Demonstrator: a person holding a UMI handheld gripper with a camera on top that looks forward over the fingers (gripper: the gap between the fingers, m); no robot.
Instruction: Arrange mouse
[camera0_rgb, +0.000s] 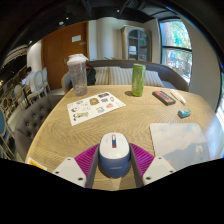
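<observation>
A white and blue computer mouse (113, 153) sits between my two fingers, its nose pointing away from me over the round wooden table (130, 118). My gripper (113, 166) is shut on the mouse. Both magenta pads (86, 158) press against its sides. The rear of the mouse is hidden low between the fingers.
A printed sheet (96, 107) lies just beyond the mouse. A clear pitcher (77, 72) and a green can (138, 79) stand at the far side. A dark case (163, 97), a small teal item (184, 113) and a white sheet (178, 138) lie to the right. Chairs stand at the left.
</observation>
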